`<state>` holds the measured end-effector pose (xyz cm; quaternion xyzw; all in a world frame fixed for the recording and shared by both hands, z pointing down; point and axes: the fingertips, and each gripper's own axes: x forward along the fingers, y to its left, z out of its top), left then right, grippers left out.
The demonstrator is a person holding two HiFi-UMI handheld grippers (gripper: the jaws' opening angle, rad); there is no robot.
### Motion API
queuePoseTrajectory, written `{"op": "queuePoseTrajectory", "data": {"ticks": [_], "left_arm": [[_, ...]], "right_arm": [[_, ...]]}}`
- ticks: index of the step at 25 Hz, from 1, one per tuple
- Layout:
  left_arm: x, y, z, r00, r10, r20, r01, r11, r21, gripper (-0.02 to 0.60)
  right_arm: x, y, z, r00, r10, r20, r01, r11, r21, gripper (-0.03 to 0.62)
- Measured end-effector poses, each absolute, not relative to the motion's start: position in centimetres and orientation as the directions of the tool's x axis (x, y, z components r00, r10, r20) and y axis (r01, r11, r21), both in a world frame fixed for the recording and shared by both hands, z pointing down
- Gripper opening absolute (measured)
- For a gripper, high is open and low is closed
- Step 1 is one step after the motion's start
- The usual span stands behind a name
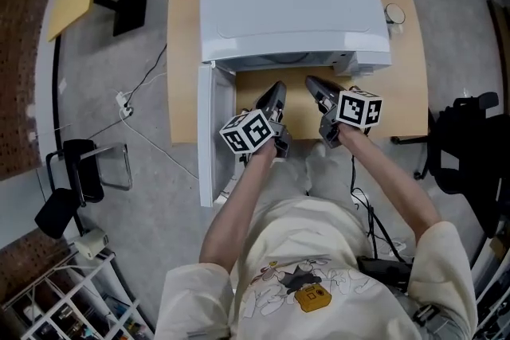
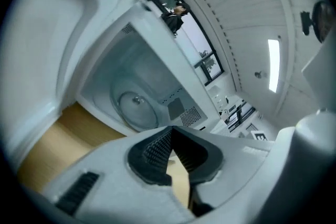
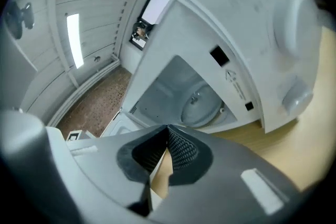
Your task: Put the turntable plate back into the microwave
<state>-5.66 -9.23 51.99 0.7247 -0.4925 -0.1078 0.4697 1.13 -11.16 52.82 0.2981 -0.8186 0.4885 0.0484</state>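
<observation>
The white microwave (image 1: pixel 291 8) stands on the wooden table (image 1: pixel 414 84) with its door (image 1: pixel 205 135) swung open to the left. Inside the cavity the round glass turntable plate (image 2: pixel 135 107) lies flat on the floor, also seen in the right gripper view as the plate (image 3: pixel 202 105). My left gripper (image 1: pixel 276 89) and right gripper (image 1: pixel 312 82) hover side by side just in front of the opening, apart from the plate. The left gripper (image 2: pixel 170 131) is shut with nothing between its pads. My right gripper (image 3: pixel 168 128) is likewise shut and holds nothing.
A small cup (image 1: pixel 394 13) sits on the table right of the microwave. A white cable and plug (image 1: pixel 127 103) trail across the floor at left. A black chair (image 1: pixel 470 147) stands at right, a small black stand (image 1: pixel 80 171) at left.
</observation>
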Motion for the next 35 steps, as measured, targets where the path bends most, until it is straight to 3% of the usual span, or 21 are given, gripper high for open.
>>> {"op": "queuePoseTrajectory", "data": {"ticks": [5,8,14,35], "left_arm": [[-4.4,-7.1,47.6,0.468,-0.808,0.358,-0.799,-0.214,0.561,0.000],[-3.6,-5.5,47.1,0.456,-0.791,0.408,-0.832,-0.217,0.510,0.000],[-1.7,-3.3,47.1,0.473,-0.771,0.427,-0.821,-0.210,0.530,0.000],[0.2,-4.0,47.3,0.496,-0.747,0.442,-0.818,-0.231,0.527,0.000]], "right_arm": [[2.4,-8.8,48.7,-0.823,-0.415,0.387,-0.537,0.351,-0.767,0.048],[3.5,-7.8,48.4,-0.775,-0.435,0.459,-0.628,0.440,-0.642,0.008],[3.0,-6.2,48.1,-0.723,-0.446,0.528,-0.684,0.571,-0.454,0.006],[2.7,-4.2,48.4,-0.743,-0.410,0.530,-0.663,0.562,-0.495,0.006]]}}
